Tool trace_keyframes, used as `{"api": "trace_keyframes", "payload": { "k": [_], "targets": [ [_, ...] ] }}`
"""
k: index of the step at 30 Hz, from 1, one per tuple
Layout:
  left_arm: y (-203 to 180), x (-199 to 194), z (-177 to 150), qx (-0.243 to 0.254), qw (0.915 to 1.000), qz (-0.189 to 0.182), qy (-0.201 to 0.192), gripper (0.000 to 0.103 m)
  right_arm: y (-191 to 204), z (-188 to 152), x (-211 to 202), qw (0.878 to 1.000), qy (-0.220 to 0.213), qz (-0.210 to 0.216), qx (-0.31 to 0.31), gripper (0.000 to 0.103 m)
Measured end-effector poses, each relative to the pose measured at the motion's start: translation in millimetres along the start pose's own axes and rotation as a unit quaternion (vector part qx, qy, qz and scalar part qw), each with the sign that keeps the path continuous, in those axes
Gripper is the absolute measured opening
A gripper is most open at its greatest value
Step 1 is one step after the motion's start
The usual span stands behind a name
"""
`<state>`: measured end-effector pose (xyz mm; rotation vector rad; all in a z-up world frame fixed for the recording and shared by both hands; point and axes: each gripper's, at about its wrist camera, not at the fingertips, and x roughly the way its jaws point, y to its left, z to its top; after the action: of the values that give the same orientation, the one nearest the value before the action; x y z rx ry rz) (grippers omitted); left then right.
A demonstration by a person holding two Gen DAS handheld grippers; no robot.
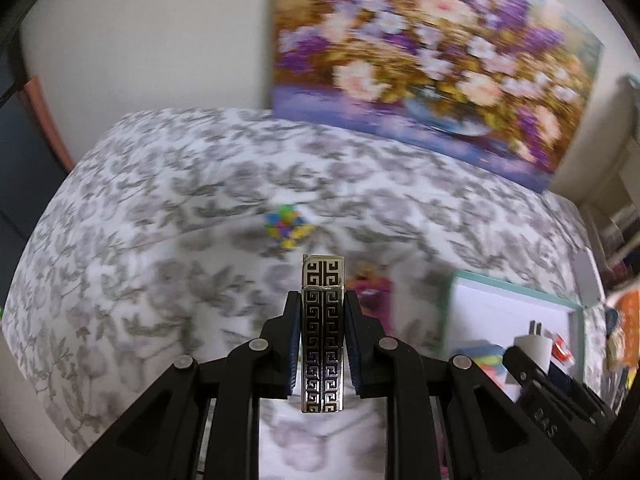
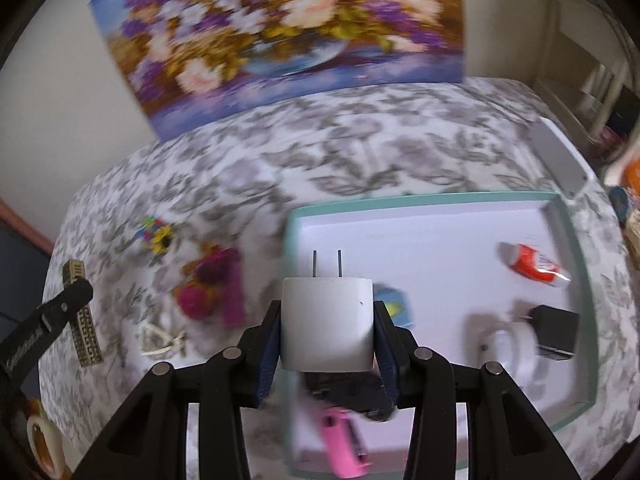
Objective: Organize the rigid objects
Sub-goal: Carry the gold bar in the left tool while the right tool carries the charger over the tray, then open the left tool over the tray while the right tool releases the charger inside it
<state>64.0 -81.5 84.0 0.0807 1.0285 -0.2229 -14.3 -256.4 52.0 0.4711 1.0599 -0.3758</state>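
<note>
Grey-leaf patterned cloth covers the surface (image 2: 360,152), and the mint-rimmed tray (image 2: 576,240) serves as the reference for all positions below. Far left of the tray, the left gripper (image 1: 322,312) has its jaws pinched on a slim black-and-silver bar with a Greek-key pattern (image 1: 322,336), held upright and clear of the cloth; the same bar shows at the left edge of the right wrist view (image 2: 82,320). Left of the tray and farther back lies a small multicoloured puzzle ball (image 2: 157,234). Nearer the tray's left wall sits a magenta and yellow soft item (image 2: 216,288), blurred, with a pale looped piece (image 2: 160,338) just in front of it. Over the tray's left portion, the right gripper (image 2: 327,320) has its jaws clamped on the sides of a white plug adapter (image 2: 327,320), prongs pointing away from the camera. Inside the tray, beneath and beside that adapter, are a blue item (image 2: 396,304), a dark object (image 2: 348,394) and a pink oblong piece (image 2: 346,442). Toward the tray's right wall lie a white rounded item (image 2: 512,350), a black cube charger (image 2: 556,332) and an orange-red tube (image 2: 534,266). Behind the tray, a floral painting (image 2: 280,40) leans against the wall.
</note>
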Motion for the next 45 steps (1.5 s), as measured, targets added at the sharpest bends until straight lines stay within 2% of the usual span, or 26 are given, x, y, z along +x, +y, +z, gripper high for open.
{"api": "trace_keyframes", "payload": {
  "k": [5, 12, 19, 31, 45],
  "targets": [
    [-47.5, -3.1, -7.7, 0.043, 0.9986, -0.029, 0.003, 0.021, -45.8, 6.8, 0.5, 0.999, 0.005, -0.012, 0.041, 0.045],
    [-113.6, 3.5, -23.7, 0.103, 0.9923, -0.066, 0.018, 0.021, -103.9, 11.7, -1.2, 0.995, 0.005, -0.041, 0.086, 0.045],
    [-156.5, 21.7, -39.4, 0.146, 0.986, -0.071, 0.036, 0.021, -143.2, 11.7, -0.8, 0.991, 0.011, -0.058, 0.117, 0.045],
    [-175.7, 52.2, -48.8, 0.164, 0.9825, -0.062, 0.064, 0.022, -152.4, 11.1, 13.5, 0.99, 0.031, -0.065, 0.121, 0.045],
    [-174.1, 53.1, -50.9, 0.166, 0.9815, -0.062, 0.073, 0.022, -153.0, 7.9, 19.8, 0.989, 0.05, -0.063, 0.121, 0.046]
  ]
}}
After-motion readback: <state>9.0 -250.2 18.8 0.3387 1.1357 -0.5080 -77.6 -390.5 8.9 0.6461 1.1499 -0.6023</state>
